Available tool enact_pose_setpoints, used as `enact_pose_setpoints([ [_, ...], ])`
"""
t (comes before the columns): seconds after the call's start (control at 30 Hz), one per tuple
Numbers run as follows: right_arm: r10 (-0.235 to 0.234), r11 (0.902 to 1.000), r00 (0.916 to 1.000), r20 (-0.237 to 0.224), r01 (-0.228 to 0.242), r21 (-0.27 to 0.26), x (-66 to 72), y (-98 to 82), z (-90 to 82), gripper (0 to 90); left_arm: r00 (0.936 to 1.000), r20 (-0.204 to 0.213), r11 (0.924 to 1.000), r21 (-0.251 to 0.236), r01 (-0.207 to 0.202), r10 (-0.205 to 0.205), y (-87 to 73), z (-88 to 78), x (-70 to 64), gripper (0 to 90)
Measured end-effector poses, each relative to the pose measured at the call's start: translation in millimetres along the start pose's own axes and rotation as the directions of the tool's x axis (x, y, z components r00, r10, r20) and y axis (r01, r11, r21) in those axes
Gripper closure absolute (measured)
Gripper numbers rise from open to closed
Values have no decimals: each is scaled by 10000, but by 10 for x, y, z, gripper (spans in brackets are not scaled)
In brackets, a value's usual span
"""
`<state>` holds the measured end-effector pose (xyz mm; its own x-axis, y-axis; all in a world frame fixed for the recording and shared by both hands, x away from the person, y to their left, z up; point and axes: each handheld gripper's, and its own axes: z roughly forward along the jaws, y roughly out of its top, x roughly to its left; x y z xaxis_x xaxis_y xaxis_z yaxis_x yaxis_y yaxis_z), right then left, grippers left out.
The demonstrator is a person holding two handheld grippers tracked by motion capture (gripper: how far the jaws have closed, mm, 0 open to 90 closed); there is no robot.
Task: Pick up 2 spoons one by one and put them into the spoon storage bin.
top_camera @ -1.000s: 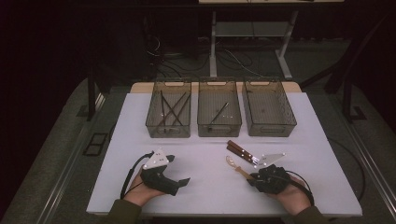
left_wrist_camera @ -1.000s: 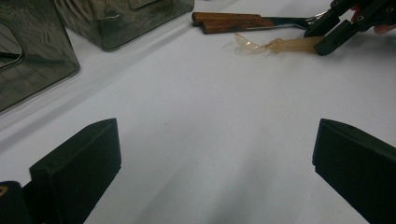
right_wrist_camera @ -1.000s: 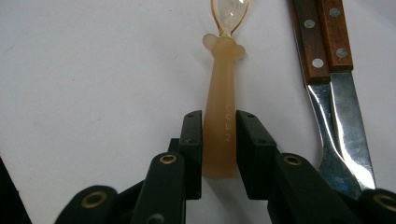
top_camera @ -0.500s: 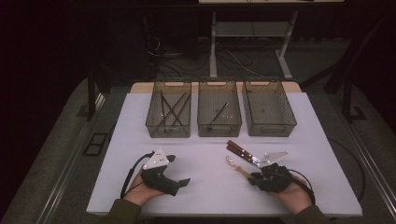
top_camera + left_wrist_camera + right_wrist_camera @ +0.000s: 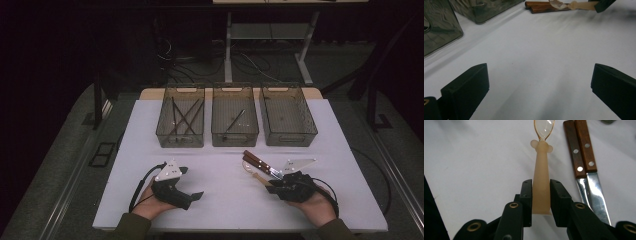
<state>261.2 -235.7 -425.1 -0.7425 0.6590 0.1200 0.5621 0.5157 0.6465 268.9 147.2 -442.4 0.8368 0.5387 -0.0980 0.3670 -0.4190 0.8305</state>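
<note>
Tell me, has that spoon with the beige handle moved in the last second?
No. The spoon lies at the same spot below the middle bin, beside the knives, clamped by the right gripper.

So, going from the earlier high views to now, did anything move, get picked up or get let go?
Nothing visibly changed. The right claw is shut on the handle of the spoon as before, beside the two knives on the table. The left claw rests open on the table in the same spot. The three bins and the utensils in them are unmoved.
</note>
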Motion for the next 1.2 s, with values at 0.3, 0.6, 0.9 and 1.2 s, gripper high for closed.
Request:
enact_pose_setpoints([
  [0.3,172,9988,9998,-129,-177,-446,-77,63,-46,733,10000,-19,10000,-25,-6,6,4,-3,0,6],
  [0.6,361,9948,9986,-379,-395,-940,-107,193,-8,733,10000,-44,9999,-103,14,-15,7,-15,-2,6],
  [0.9,378,9915,9984,-430,-428,-1229,-149,303,-3,732,10000,-28,9999,-113,-11,11,8,-14,-4,6],
  [1.2,405,9868,9983,-420,-466,-1552,-188,429,-9,731,10000,-26,9999,-120,-2,2,10,-18,-5,6],
])
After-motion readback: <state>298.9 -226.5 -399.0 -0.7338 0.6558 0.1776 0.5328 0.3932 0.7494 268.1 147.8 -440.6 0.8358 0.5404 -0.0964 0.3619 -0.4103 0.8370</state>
